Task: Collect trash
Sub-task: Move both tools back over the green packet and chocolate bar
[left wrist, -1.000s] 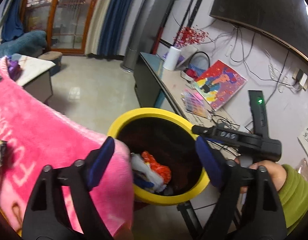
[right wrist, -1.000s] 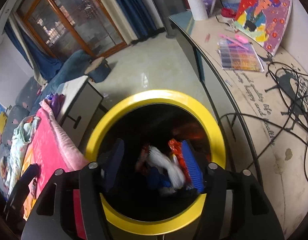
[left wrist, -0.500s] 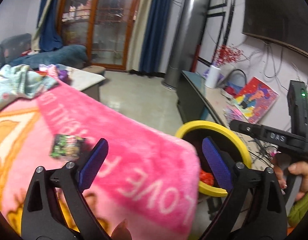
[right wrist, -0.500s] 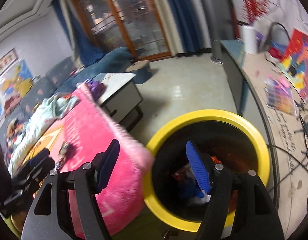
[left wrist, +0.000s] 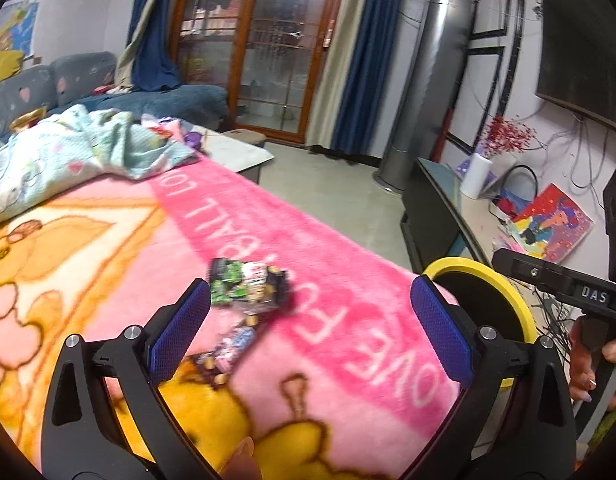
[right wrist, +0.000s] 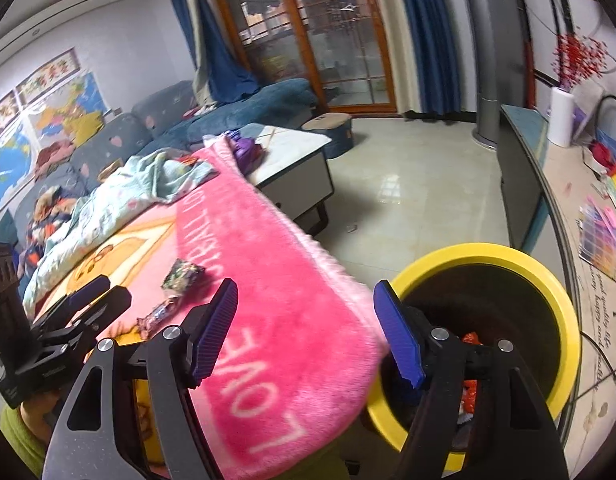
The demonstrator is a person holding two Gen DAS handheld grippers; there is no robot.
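Observation:
A green-and-black snack wrapper (left wrist: 247, 286) (right wrist: 182, 275) lies on the pink blanket (left wrist: 328, 280). A long candy wrapper (left wrist: 227, 350) (right wrist: 157, 316) lies just nearer. My left gripper (left wrist: 308, 300) hovers over both; its jaws are opening and the pads touch nothing. My right gripper (right wrist: 305, 300) is open and empty over the blanket's edge, beside the yellow-rimmed bin (right wrist: 480, 250) (left wrist: 480, 272). Orange trash (right wrist: 470, 340) lies inside the bin. Each gripper shows in the other's view, the left gripper (right wrist: 87, 300) at the far left and the right gripper (left wrist: 568, 284) at the right.
A crumpled pale blue blanket (left wrist: 67, 152) lies at the far end of the pink one. Beyond stand a low white-topped table (right wrist: 291, 160) and a blue sofa (right wrist: 243, 112). A long bench (right wrist: 568, 220) with cables and papers runs along the right wall.
Both views have swung from looking down into the bin up and left onto the pink blanket. The two wrappers have come into view. Both grippers' jaws stand wider than before.

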